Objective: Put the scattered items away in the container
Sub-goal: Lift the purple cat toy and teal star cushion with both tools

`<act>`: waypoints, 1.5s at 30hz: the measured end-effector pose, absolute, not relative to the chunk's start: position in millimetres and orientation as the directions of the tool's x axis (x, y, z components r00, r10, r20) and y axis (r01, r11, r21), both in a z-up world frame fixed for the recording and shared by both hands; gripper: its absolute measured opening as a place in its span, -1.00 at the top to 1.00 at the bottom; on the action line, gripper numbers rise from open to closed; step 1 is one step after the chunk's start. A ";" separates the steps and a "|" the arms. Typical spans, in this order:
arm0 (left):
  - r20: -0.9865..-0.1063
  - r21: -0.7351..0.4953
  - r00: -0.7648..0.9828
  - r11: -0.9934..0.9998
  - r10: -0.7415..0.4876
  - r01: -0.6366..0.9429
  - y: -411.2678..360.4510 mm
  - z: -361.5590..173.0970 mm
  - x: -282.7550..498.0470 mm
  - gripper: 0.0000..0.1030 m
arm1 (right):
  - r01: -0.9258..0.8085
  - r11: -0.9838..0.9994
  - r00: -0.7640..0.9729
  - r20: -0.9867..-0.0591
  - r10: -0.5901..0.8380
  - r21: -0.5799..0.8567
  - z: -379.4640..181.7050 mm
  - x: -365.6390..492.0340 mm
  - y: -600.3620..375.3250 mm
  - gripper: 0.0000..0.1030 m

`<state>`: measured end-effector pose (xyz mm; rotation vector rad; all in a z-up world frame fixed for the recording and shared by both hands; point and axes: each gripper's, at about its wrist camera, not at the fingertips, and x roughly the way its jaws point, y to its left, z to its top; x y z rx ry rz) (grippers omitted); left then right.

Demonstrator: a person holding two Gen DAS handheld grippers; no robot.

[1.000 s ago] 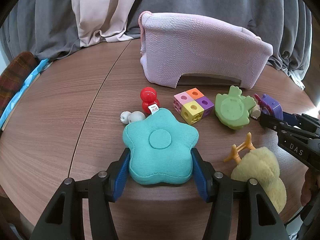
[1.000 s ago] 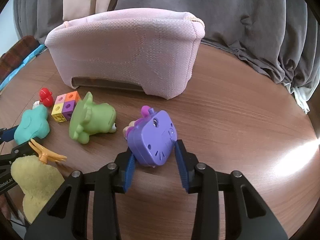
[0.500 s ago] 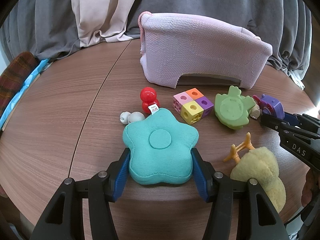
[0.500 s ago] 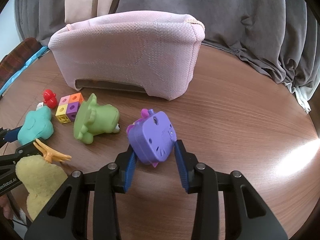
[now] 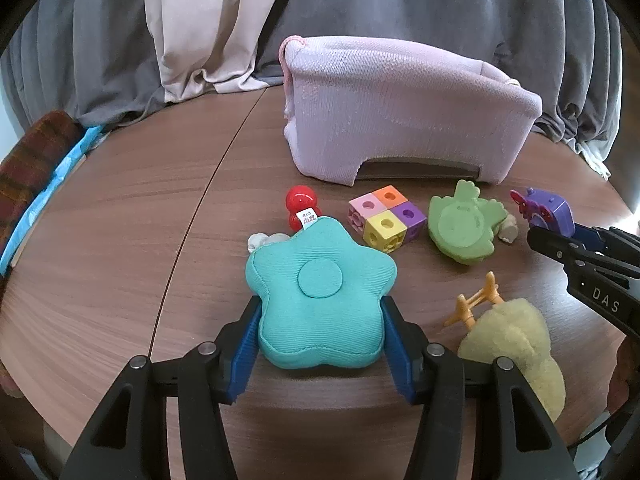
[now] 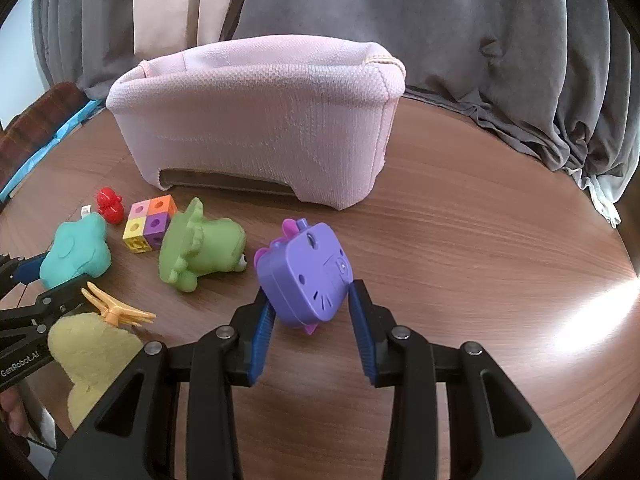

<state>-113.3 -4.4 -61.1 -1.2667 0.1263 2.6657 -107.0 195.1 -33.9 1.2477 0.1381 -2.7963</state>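
Your left gripper point(image 5: 322, 344) pinches the teal star cushion point(image 5: 320, 292) between its blue pads, on the table point(image 5: 120, 240); your right gripper point(image 6: 310, 316) clamps the purple cat toy point(image 6: 308, 274), tilted; pink fabric container point(image 6: 256, 124) sits ahead of both; green frog toy point(image 6: 200, 250) left of the right tool.

The teal star-shaped plush cushion point(image 5: 320, 296) partly hides a small white object point(image 5: 262, 239); the pink fabric basket's point(image 6: 260, 120) inside stays unseen.

"DAS" on right tool point(image 5: 592, 264)
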 end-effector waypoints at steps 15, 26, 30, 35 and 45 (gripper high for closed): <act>-0.756 0.006 -0.640 -0.977 0.136 -0.214 -1.2 -42.6 -103.4 0.00 | 0.118 -0.992 -0.695 -0.718 -0.043 -0.054 -16.6 -109.6 199.4 0.35; -0.733 0.013 -0.666 -0.975 0.142 -0.222 0.0 -19.8 -100.3 0.00 | 0.118 -0.991 -0.723 -0.689 -0.045 -0.060 3.7 -101.7 195.6 0.35; -0.722 0.017 -0.677 -0.974 0.145 -0.226 0.7 -10.4 -99.4 -0.01 | 0.119 -0.991 -0.734 -0.678 -0.045 -0.063 12.1 -98.8 195.0 0.35; -0.708 0.021 -0.691 -0.973 0.148 -0.229 2.5 1.3 -99.4 0.00 | 0.116 -0.991 -0.746 -0.664 -0.043 -0.066 21.1 -98.0 195.4 0.35; -0.680 0.029 -0.717 -0.972 0.151 -0.232 6.6 26.5 -105.0 0.00 | 0.113 -0.991 -0.772 -0.633 -0.045 -0.066 43.1 -96.6 194.3 0.35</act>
